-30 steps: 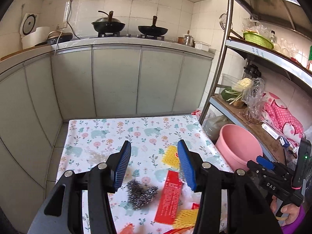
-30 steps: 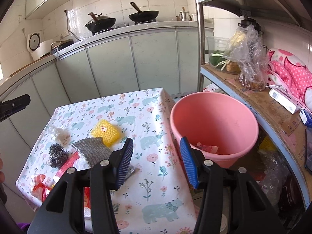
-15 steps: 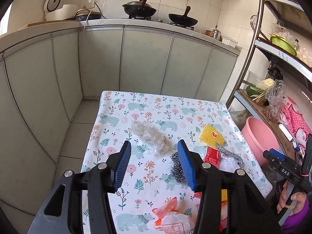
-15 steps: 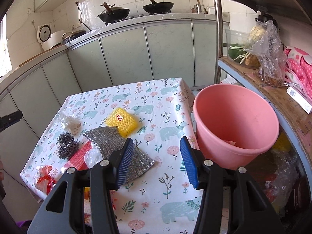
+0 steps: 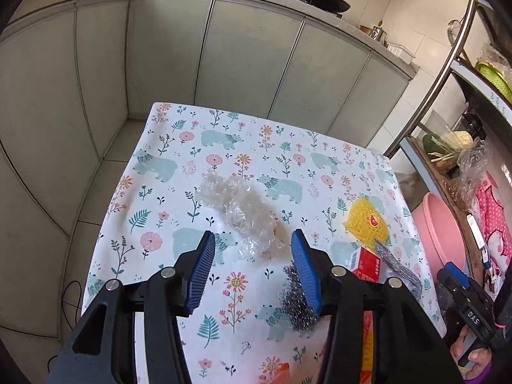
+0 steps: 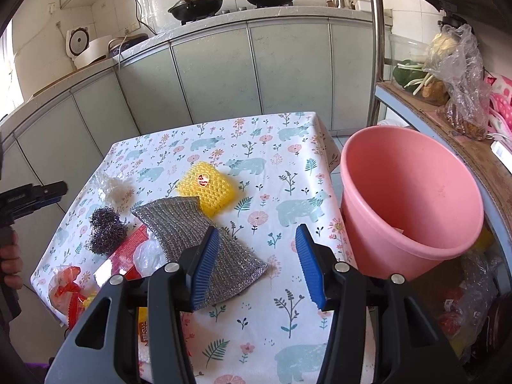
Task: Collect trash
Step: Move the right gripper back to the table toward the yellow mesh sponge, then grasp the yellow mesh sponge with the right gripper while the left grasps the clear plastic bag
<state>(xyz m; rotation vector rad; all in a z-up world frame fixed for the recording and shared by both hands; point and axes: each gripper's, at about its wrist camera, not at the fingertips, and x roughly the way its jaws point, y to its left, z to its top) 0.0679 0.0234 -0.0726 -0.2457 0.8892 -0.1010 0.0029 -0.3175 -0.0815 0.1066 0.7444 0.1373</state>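
A crumpled clear plastic wrapper [image 5: 241, 211] lies on the floral tablecloth [image 5: 198, 147], just ahead of my open left gripper [image 5: 252, 249]. Its right finger hangs over a steel wool ball [image 5: 296, 304]. In the right wrist view the wrapper [image 6: 112, 185], the steel wool ball [image 6: 105, 230], a yellow scrubber [image 6: 208, 188], a silver mesh cloth [image 6: 188, 224], a red packet [image 6: 128, 252] and an orange-red wrapper [image 6: 65, 283] lie on the tablecloth [image 6: 272, 166]. My open right gripper [image 6: 257, 249] hovers over the cloth's near end, left of the pink bucket [image 6: 409, 204].
Grey-green kitchen cabinets [image 5: 224, 48] curve behind the table, with woks [image 6: 195, 1] on the counter. A metal shelf rack [image 6: 448, 112] holding bagged vegetables stands to the right, behind the bucket. A hand [image 6: 9, 256] holds the left gripper at the left edge.
My left gripper has swung left and tilted down, leaving the steel wool and red packet, and now faces the clear wrapper. My right gripper has drawn back a little from the bucket.
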